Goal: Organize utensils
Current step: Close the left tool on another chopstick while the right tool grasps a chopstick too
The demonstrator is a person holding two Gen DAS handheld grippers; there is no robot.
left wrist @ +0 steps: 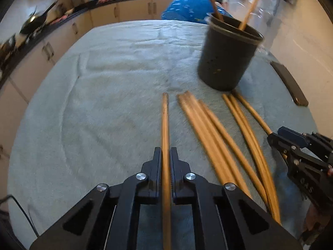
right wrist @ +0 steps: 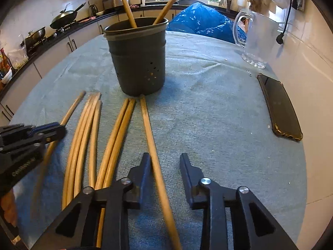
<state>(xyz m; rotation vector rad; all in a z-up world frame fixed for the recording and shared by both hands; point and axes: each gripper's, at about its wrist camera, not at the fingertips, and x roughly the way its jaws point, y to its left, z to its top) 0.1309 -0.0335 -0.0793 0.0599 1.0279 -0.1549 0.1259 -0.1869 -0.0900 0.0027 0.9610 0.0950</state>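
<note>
On the towel lie several wooden chopsticks (left wrist: 208, 129), side by side in front of a dark grey utensil holder (left wrist: 226, 58) with two chopsticks standing in it. My left gripper (left wrist: 165, 151) is shut on the leftmost single chopstick (left wrist: 165, 114), which runs straight between its pads. In the right wrist view the holder (right wrist: 137, 62) stands ahead. My right gripper (right wrist: 164, 156) is open around the rightmost chopstick (right wrist: 148, 125), which lies against its left finger, well apart from the right one. Each gripper shows at the edge of the other's view: the right gripper (left wrist: 275, 133), the left gripper (right wrist: 60, 129).
A pale green towel (right wrist: 208, 104) covers the table. A dark phone (right wrist: 281, 108) lies at the right edge, with a glass pitcher (right wrist: 258, 41) behind it. A blue plastic bag (right wrist: 199, 20) sits past the far edge. Kitchen counters with a wok (right wrist: 64, 18) run along the left.
</note>
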